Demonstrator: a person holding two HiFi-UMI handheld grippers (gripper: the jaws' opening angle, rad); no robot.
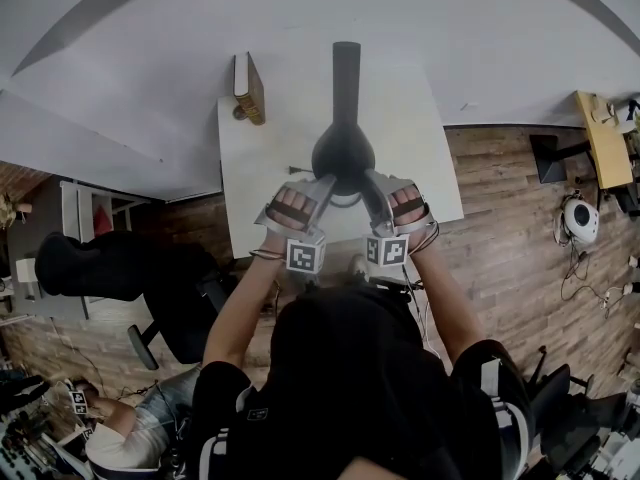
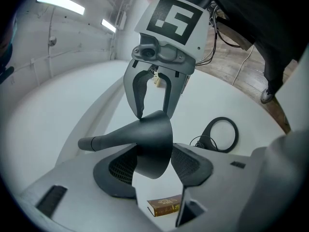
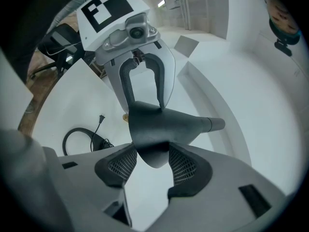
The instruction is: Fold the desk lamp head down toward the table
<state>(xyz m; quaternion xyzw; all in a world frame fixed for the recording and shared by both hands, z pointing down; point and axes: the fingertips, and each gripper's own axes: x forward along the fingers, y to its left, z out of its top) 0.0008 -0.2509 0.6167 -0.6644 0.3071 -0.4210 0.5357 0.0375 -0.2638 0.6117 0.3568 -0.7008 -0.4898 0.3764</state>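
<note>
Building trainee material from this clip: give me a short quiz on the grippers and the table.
1. Multiple choice: what stands between the jaws of the left gripper and the right gripper? A) a mug B) the lamp head C) a bottle
2. True or false: the plug of the coiled cable lies loose on the table.
3. Fill in: at the table's far left corner lies a ____.
Key: 1 B; 2 true; 3 book.

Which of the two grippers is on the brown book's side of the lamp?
The left gripper: the book is at the table's far left corner, while the right gripper sits across the lamp head from it.
</note>
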